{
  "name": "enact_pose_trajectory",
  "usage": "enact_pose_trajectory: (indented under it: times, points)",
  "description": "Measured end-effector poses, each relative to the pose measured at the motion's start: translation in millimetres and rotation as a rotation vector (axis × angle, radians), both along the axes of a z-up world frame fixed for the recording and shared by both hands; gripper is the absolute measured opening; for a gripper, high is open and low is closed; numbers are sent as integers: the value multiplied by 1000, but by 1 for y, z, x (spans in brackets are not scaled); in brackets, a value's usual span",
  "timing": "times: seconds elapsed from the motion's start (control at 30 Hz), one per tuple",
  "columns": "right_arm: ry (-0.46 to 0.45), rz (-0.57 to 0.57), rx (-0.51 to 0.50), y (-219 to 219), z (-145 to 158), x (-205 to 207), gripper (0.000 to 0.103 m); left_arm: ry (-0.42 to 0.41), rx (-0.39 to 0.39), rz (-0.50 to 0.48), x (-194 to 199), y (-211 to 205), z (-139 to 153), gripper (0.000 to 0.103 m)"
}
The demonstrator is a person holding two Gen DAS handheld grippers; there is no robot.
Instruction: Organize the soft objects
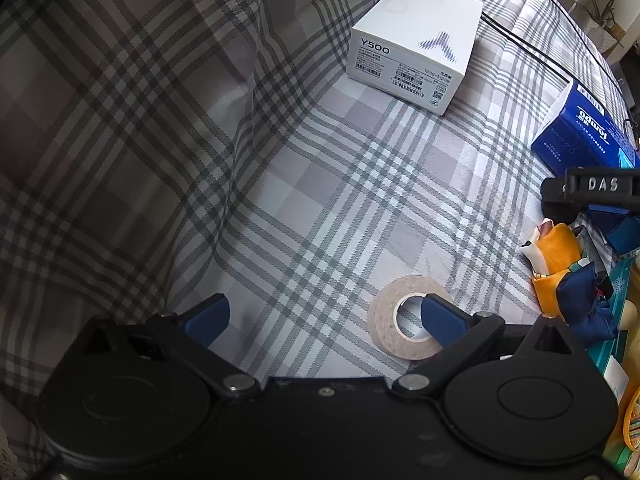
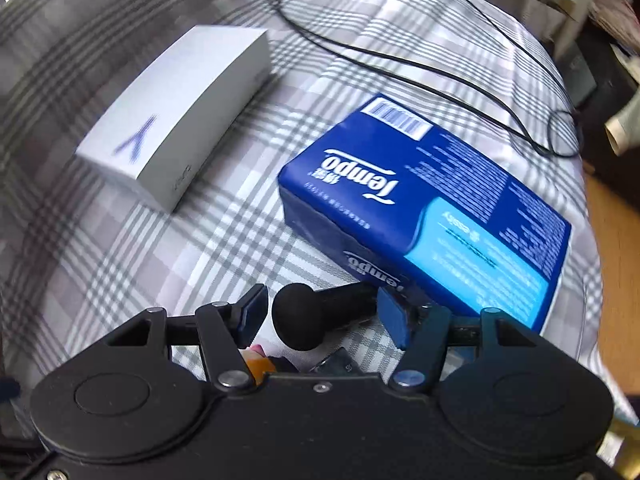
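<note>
Tempo tissue pack [image 2: 424, 208] lies flat, lengthwise away-left; right gripper [image 2: 320, 316] and left gripper [image 1: 324, 316] both released.

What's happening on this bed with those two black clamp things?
A person is tidying items on a plaid bedsheet using a hand-held gripper in each hand. The right gripper has its jaws around a black round-ended object, with gaps visible on both sides, next to a blue Tempo tissue pack. The left gripper hangs open over a roll of tape. A small orange plush toy and a white box lie nearby.
</note>
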State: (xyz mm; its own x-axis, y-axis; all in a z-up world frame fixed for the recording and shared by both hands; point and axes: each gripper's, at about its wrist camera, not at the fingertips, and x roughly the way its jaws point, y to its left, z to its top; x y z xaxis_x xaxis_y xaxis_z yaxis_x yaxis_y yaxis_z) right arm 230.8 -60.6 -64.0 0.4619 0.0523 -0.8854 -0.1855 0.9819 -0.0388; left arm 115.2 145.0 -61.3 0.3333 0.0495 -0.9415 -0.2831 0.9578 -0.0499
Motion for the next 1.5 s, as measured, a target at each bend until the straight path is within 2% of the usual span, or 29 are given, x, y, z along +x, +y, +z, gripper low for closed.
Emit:
enact_pose_trajectory:
  times: [0.2, 0.4, 0.5, 0.67, 0.8, 0.93, 1.13, 1.37, 1.5]
  points:
    - [16, 29, -18, 2, -9, 3, 59, 2, 12, -9, 1, -2, -1, 102]
    - [-5, -11, 5, -3, -7, -2, 57, 1, 29, -16, 3, -4, -3, 102]
    - [-7, -52, 56, -9, 1, -6, 57, -2, 26, -21, 6, -1, -3, 102]
    - [-6, -95, 137, -17, 19, -15, 57, -10, -37, -6, 8, 9, -2, 102]
    - [-15, -100, 180, -18, 29, -28, 57, -24, -12, -8, 9, 7, -2, 102]
    - [-22, -91, 218, -20, 34, -42, 57, -34, 3, -66, 8, -7, -2, 102]
    - [-27, -115, 237, -26, 37, -51, 57, -69, 73, -153, 6, -33, -3, 102]
    - [-47, -120, 230, -27, 49, -64, 57, -110, 98, -213, -2, -45, 3, 102]
    - [-55, -123, 236, -27, 57, -72, 57, -91, 103, -219, 1, -49, -6, 102]
